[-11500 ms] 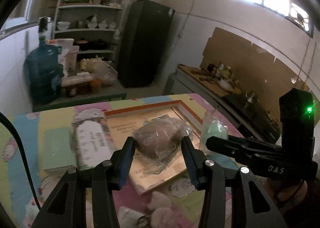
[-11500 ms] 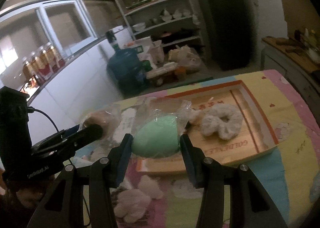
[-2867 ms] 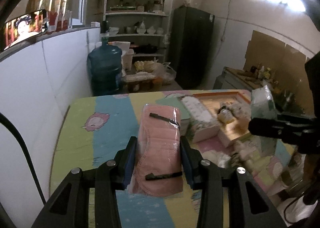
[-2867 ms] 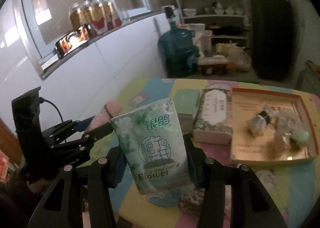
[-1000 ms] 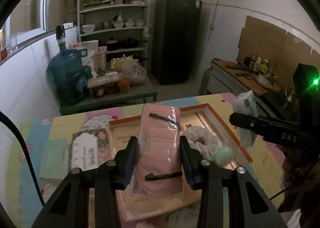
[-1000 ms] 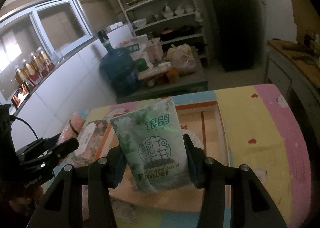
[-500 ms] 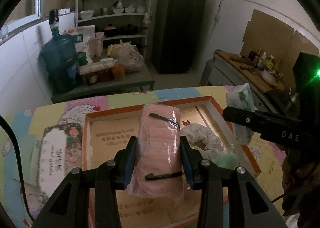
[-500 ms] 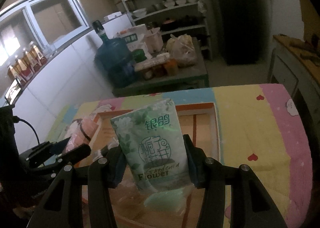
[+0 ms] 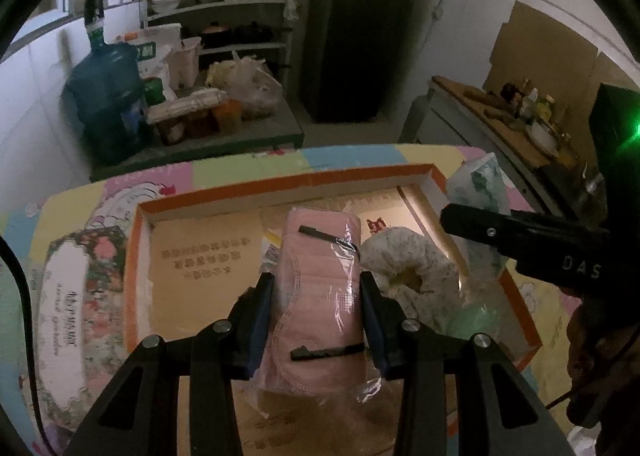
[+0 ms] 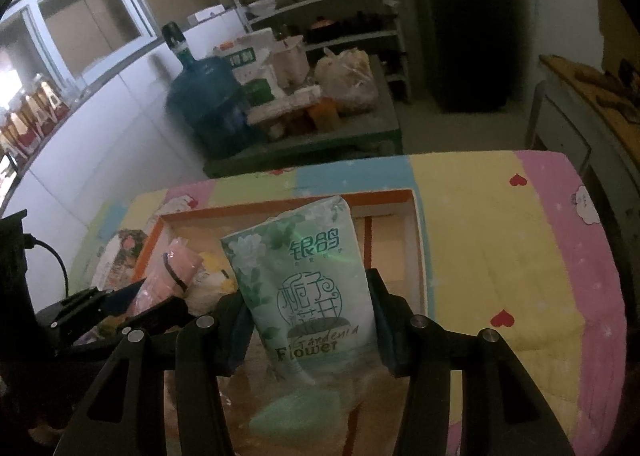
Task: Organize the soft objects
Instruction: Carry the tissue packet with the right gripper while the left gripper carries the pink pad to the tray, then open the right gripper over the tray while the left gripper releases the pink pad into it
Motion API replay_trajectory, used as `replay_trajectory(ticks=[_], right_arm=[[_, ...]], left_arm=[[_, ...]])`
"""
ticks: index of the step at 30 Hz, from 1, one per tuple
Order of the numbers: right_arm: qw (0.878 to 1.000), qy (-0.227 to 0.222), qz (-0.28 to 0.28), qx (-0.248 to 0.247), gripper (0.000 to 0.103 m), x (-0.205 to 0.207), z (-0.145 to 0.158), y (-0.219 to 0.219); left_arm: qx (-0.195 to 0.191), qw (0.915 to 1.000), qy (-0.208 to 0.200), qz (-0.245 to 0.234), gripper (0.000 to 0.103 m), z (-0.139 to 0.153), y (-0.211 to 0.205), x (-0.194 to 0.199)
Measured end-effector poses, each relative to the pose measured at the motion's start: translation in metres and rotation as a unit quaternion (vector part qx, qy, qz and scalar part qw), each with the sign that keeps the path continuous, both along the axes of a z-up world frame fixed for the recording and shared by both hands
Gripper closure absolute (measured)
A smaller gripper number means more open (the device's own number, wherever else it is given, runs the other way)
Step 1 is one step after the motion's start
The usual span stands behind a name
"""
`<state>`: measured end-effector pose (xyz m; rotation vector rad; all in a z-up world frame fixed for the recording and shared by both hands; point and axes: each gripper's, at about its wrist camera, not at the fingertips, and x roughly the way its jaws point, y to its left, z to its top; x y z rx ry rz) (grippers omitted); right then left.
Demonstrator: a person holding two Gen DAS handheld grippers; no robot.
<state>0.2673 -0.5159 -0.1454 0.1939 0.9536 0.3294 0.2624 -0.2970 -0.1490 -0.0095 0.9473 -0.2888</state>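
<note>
Above the orange-rimmed box (image 9: pixel 480 211), left gripper (image 9: pixel 318 318) clamps the pink mask pack (image 9: pixel 320 296) lengthwise, right gripper (image 10: pixel 308 320) pinches the tissue packet (image 10: pixel 308 280), both directly over it.

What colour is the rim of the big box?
Orange rim, clearest in the left wrist view.

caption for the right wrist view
Right gripper holds a green tissue pack above the orange-rimmed tray.
</note>
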Motion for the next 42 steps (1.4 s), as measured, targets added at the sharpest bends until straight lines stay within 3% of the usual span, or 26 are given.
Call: replay_trajectory(ticks=[10, 12, 17, 19, 23, 38, 42], right_arm=[[0.999, 0.035, 0.011, -0.014, 0.049, 0.015, -0.026, 0.004], [0.999, 0.038, 0.012, -0.016, 0.048, 0.015, -0.030, 0.005], [0.999, 0.045, 0.023, -0.007, 0.046, 0.018, -0.037, 0.003], [0.999, 0.046, 0.025, -0.003, 0.036, 0.018, -0.038, 0.003], [0.999, 0.037, 0.025, 0.008, 0.028, 0.017, -0.034, 0.002], [1.000, 0.000, -0.006, 0.014, 0.026, -0.009, 0.000, 0.004], [1.000, -0.013, -0.012, 0.009, 0.026, -0.020, 0.013, 0.007]], left_arm=[[0.005, 0.9997, 0.010, -0.020, 0.058, -0.011, -0.012, 0.013], [-0.005, 0.9997, 0.011, -0.020, 0.054, -0.010, -0.009, 0.014], [-0.012, 0.9997, 0.015, -0.016, 0.031, -0.008, -0.005, 0.015], [-0.020, 0.9995, 0.017, -0.015, 0.029, -0.007, -0.005, 0.015], [-0.029, 0.9995, 0.004, -0.007, 0.018, 0.001, 0.000, 0.012], [-0.046, 0.9944, -0.088, -0.034, 0.012, 0.059, 0.017, -0.022], [-0.047, 0.9945, -0.084, -0.041, 0.012, 0.072, 0.020, -0.032]])
